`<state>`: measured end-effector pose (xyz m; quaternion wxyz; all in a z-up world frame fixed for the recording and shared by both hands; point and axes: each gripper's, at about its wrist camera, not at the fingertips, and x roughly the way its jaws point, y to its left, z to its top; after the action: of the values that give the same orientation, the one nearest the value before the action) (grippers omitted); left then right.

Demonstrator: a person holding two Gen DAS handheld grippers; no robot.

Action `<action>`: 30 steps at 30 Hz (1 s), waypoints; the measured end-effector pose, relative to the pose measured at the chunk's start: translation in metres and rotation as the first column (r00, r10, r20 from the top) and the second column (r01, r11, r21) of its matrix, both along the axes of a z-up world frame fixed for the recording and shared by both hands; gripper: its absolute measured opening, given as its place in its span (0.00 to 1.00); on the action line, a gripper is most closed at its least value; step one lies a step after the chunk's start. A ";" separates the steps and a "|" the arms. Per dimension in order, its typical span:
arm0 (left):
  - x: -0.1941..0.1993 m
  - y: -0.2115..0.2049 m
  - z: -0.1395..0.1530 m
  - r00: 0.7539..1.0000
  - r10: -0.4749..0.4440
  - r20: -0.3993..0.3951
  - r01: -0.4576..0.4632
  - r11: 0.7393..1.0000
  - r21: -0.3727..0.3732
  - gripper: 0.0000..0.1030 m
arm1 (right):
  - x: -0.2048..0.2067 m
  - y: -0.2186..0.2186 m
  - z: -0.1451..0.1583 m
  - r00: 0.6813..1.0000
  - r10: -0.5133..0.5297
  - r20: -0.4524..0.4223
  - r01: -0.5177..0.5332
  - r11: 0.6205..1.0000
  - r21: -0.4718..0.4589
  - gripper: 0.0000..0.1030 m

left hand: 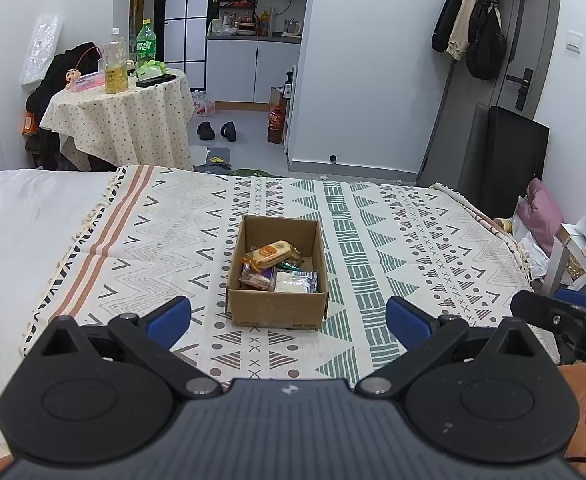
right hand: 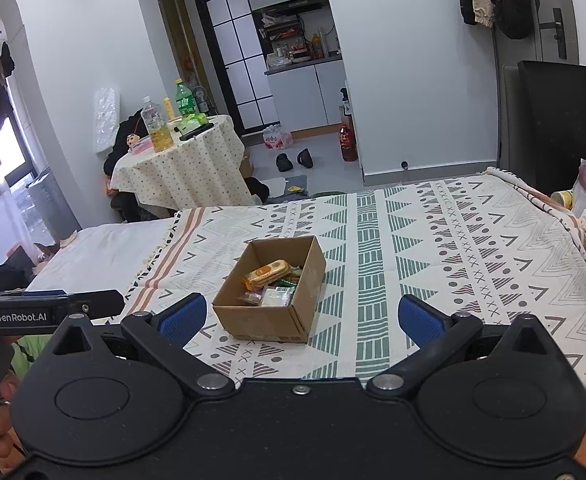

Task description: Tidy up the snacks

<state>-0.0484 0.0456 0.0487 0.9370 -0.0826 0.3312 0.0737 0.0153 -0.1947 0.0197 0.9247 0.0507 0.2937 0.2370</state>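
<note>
Snacks (left hand: 277,268) lie packed inside the cardboard box (left hand: 277,312) on the bed's patterned blanket (left hand: 413,240), none loose around it. Left tool (left hand: 289,316) and right tool (right hand: 303,316) hover wide and empty. Further handling should approach the box squarely from above.

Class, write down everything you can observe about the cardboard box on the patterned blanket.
The cardboard box is small, brown and rectangular, made of corrugated card, with an open top and no lid showing. It sits upright and flat on the patterned blanket, apart from both open grippers. Inside lie several wrapped snacks, an orange cracker packet topmost. Its front wall looks slightly scuffed.
</note>
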 end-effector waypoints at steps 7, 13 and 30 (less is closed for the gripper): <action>0.001 0.000 -0.001 1.000 -0.004 -0.007 0.004 1.000 -0.009 1.00 | 0.000 0.003 -0.001 1.000 -0.003 0.004 0.003 1.000 -0.020 1.00; 0.002 0.000 -0.001 1.000 -0.006 -0.010 0.005 1.000 -0.010 1.00 | 0.000 0.002 -0.001 1.000 -0.004 0.011 0.004 1.000 -0.023 1.00; 0.001 0.000 0.000 1.000 -0.008 -0.011 0.008 1.000 -0.009 1.00 | -0.002 0.001 0.003 1.000 -0.002 0.026 0.003 1.000 -0.029 1.00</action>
<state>-0.0476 0.0455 0.0485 0.9351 -0.0849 0.3371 0.0689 0.0136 -0.1934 0.0231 0.9293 0.0346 0.2851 0.2324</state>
